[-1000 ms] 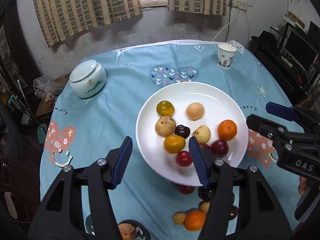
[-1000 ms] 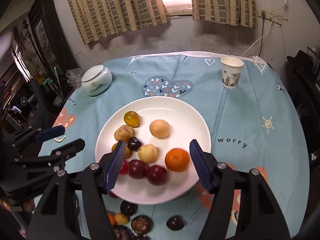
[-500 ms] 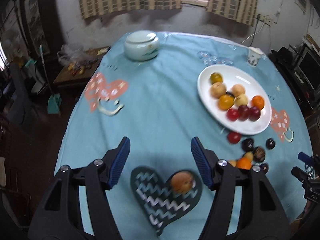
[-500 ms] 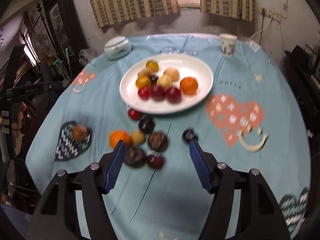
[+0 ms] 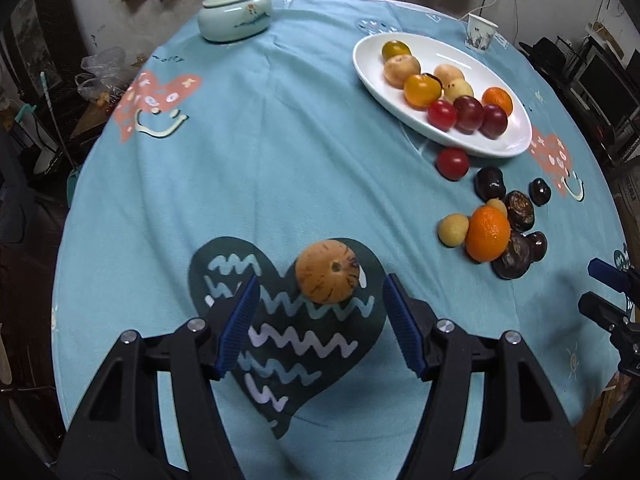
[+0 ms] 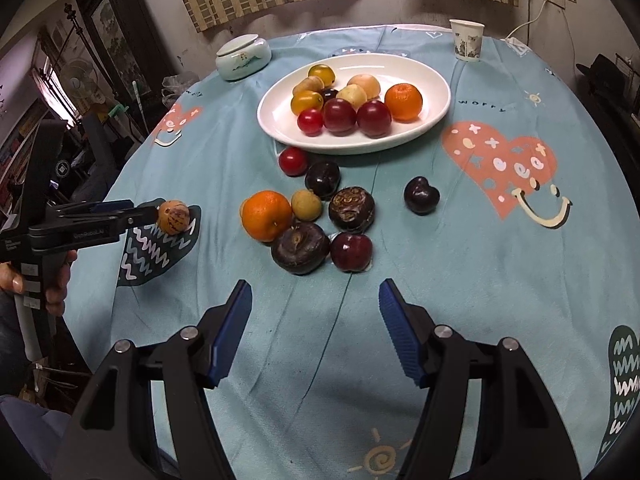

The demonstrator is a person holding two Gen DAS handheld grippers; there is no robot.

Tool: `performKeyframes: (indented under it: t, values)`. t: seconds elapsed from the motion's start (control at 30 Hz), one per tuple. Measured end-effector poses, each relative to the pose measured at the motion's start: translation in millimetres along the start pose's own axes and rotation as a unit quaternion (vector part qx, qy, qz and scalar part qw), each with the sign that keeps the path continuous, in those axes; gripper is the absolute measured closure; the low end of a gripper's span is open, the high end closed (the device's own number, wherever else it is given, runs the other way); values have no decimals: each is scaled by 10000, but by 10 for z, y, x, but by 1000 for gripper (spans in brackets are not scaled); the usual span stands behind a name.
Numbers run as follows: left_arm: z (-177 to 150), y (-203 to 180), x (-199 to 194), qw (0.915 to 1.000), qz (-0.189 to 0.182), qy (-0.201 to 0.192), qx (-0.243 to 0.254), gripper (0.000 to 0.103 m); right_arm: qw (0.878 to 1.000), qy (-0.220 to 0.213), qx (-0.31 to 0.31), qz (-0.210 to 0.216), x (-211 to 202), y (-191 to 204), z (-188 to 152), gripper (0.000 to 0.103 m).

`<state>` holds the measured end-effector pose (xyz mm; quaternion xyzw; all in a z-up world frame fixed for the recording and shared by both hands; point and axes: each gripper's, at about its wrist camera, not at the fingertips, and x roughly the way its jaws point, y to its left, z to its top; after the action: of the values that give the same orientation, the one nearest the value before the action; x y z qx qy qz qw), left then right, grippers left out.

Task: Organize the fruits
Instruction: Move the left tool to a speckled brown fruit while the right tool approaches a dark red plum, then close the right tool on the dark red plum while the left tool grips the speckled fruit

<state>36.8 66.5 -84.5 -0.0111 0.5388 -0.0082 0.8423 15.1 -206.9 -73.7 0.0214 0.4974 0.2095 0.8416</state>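
Left gripper (image 5: 318,320): the jaws stand apart with nothing clamped. A speckled tan fruit (image 5: 327,272) lies just beyond the tips, roughly centred on the gap, on the dark heart print (image 5: 304,340) of the tablecloth. In the right wrist view this gripper (image 6: 138,212) sits right beside the same fruit (image 6: 173,216); whether a tip touches it cannot be told.

Right gripper (image 6: 314,328): the jaws stand apart and empty, above bare cloth near the front edge of the bench (image 6: 500,260). The loose cluster lies just beyond: a dark red plum (image 6: 351,251), a large dark fruit (image 6: 300,247), an orange (image 6: 267,215) and several more.

Farther back, the white plate (image 6: 432,92) already carries about ten fruits. A lidded ceramic jar (image 6: 243,57) stands far left, a paper cup (image 6: 467,39) far right.

Step in hand, as judged: approach for pick-up, each gripper over a loose fruit still off the plate.

Next move: advance the left jaws until the tan fruit sits between the pads, then close gently; round fruit may roll. Bring the right jaws onto the nearest plum without knocking its neighbours.
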Motion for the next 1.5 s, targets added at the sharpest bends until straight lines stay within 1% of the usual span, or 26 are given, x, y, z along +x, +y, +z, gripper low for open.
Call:
performKeyframes:
  t: [0.3,0.33,0.37,0.4,0.43,0.5,0.57,0.7,0.73,0.77,0.83,0.93,1.1,1.2,1.23,1.27,1.37,1.43,1.5]
  values:
    - [45,-23,297,9996,116,244,5,39,9999,118,75,-56,118,-40,-25,36]
    - [48,-17,323,9995,115,278,-1,41,9999,98,60,-108,130,-41,-16,36]
    - [57,-12,349,9994,107,320,-9,53,9998,84,53,-148,146,-46,-5,37]
    - [61,-3,385,9992,-2,410,-34,62,9998,99,57,-189,177,-59,14,37]
    - [61,-5,391,9991,-37,426,-55,62,9997,123,64,-213,207,-71,31,37]
    - [69,-36,384,9991,36,427,20,63,9995,192,-1,-254,285,-92,73,37]
    - [72,-52,349,9991,-17,413,47,63,9991,261,-126,-295,341,-104,109,37]
    - [104,-74,203,9995,-139,294,16,63,9944,426,-814,-516,458,-108,157,37]
    - [112,-81,167,9996,-146,261,14,63,9933,486,-920,-498,484,-128,167,43]
    - [121,-94,121,9996,-159,214,14,63,9921,551,-1013,-494,508,-157,178,46]
    - [123,-119,61,9997,-197,170,3,63,9909,605,-1085,-523,542,-219,199,46]
    - [106,-198,17,9996,-228,159,5,63,9914,658,-1066,-376,593,-271,245,46]
    - [60,-326,-25,9995,-254,193,58,63,9884,772,-1295,-198,730,-192,299,46]
    - [44,-404,-44,9993,-286,209,113,62,9873,808,-1359,-139,761,-187,313,52]
    - [40,-428,-49,9992,-303,206,136,62,9871,830,-1371,-50,754,-192,320,63]
    - [36,-455,-54,9992,-317,204,163,62,9866,855,-1387,15,747,-197,322,70]
    - [32,-544,-66,9989,-339,208,254,62,9864,836,-1413,55,712,-186,308,70]
    - [33,-585,-84,9987,-368,196,304,62,9880,813,-1302,146,662,-194,303,70]
    - [35,-644,-126,9983,-405,152,388,62,9893,721,-1260,136,587,-180,286,70]
